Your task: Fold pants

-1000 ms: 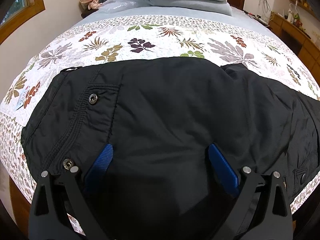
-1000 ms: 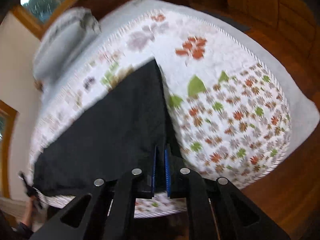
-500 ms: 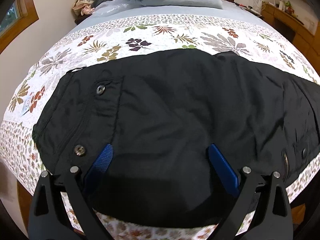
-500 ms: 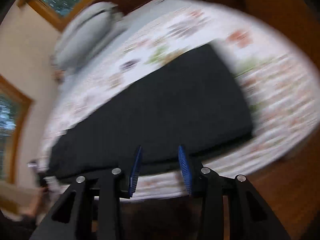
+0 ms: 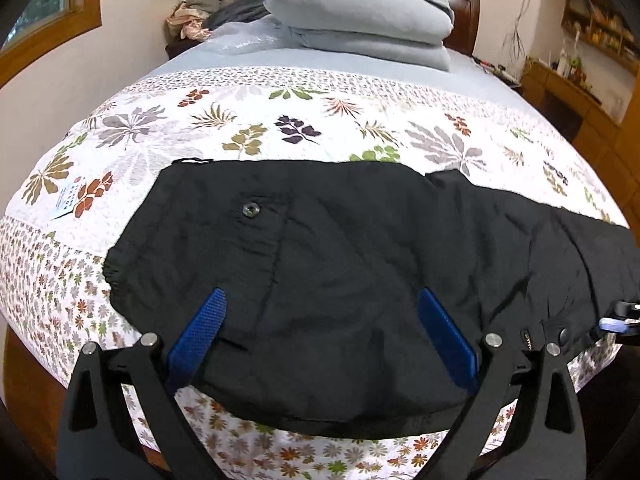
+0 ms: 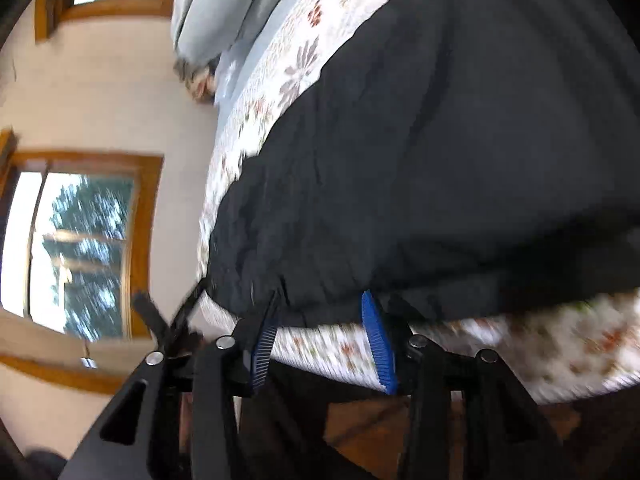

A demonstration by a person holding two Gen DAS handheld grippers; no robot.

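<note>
Left wrist view showed the left gripper [image 5: 320, 336] spread wide above the black pants [image 5: 360, 264] on the bed [image 5: 248, 128], gripping nothing; the right gripper [image 6: 320, 340] was opening empty at their near hem, which it should pinch squarely.

**Colours and patterns on the bed**

Pants [image 5: 360, 264]: plain black, no pattern; dark round snap [image 5: 251, 210] on the front. Bedspread [image 5: 280, 120]: white ground with large scattered leaves in grey, olive, rust and purple; its side band [image 5: 52, 280] carries small dense flowers in red, brown and green. Folded blankets [image 5: 360, 12]: pale blue-grey. Sheet [image 5: 256, 58]: light blue. Left gripper [image 5: 320, 340]: black frame, blue pads. Right gripper [image 6: 320, 340]: the same. Window frame [image 6: 140, 240]: orange-brown wood. Wall [image 5: 120, 52]: cream.
</note>
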